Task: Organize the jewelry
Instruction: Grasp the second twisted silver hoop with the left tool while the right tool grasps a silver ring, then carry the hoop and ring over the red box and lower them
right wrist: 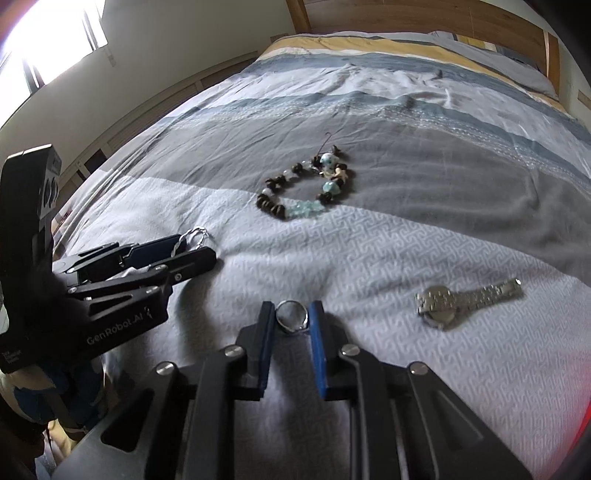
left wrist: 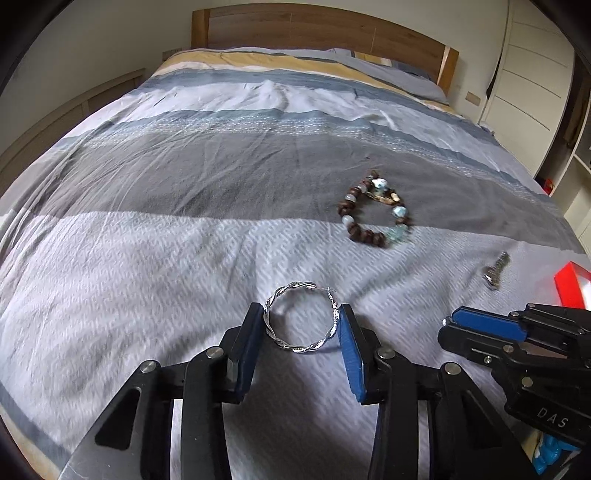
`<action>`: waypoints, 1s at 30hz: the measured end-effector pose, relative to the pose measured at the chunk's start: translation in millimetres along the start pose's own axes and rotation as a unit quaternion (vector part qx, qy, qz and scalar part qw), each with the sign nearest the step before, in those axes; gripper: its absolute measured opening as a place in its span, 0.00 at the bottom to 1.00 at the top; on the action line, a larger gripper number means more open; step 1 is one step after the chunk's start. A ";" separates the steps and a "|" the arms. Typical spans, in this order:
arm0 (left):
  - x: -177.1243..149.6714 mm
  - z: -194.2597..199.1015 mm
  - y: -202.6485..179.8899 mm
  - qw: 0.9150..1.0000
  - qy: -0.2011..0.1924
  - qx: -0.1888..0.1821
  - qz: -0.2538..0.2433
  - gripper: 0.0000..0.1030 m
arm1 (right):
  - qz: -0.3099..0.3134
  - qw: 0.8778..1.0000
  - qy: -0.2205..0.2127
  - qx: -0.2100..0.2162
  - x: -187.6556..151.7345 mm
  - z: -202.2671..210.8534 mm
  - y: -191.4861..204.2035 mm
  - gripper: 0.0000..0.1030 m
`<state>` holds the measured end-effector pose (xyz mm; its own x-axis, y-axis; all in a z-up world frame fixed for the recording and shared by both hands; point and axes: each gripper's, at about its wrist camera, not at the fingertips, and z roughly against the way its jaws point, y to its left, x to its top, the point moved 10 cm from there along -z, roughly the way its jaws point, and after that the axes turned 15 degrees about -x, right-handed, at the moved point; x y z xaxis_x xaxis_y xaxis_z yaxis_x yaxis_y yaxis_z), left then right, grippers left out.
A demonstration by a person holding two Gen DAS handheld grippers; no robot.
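Left hand-held gripper [left wrist: 302,325]: black hinged arms, flat blue pads. The pads bracket a twisted silver hoop [left wrist: 301,319], a rope-like ring of braided metal wire lying flat on the bed [left wrist: 147,258]. Both pads sit against the hoop's outer edge, left and right, so the hoop is pinched across its width.

Right hand-held gripper [right wrist: 291,317]: same build, matte black frame with round silver rivets. Its pads are clenched on a small silver ring [right wrist: 291,316], a smooth polished band with a round pale face, resting on the bedcover. The two grippers sit side by side near the bed's foot, each visible in the other's view.

Bedcover: woven cotton with a fine geometric key pattern in pale grey here, then broad stripes of dark grey, blue, white and mustard farther off. Surface wrinkled.

Right of the ring, near: a steel watch [right wrist: 461,301], linked metal band stretched out, round case lying face down or tilted; cannot tell which.

At the right edge of the left view: a red box [left wrist: 570,290] corner.

Farther, on the dark/pale stripe border: a beaded bracelet [right wrist: 304,188], loop of rough brown wood chips, translucent pale-blue stones, one spotted ceramic bead.

Far end: wooden headboard [left wrist: 314,27], smooth grain.
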<state>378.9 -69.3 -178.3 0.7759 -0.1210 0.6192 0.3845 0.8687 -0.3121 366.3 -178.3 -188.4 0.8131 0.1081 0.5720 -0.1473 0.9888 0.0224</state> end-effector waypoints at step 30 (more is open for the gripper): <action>-61.8 181.4 -200.5 0.992 -0.044 -0.052 -0.106 0.39 | -0.067 0.991 -0.090 -0.069 -110.5 263.7 -69.7 0.17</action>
<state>163.2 -148.9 -23.3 0.6274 -0.2496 0.7376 0.5876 0.7734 -0.2381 138.2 -286.2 -37.0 0.7050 -0.0332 0.7084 0.0436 0.9990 0.0035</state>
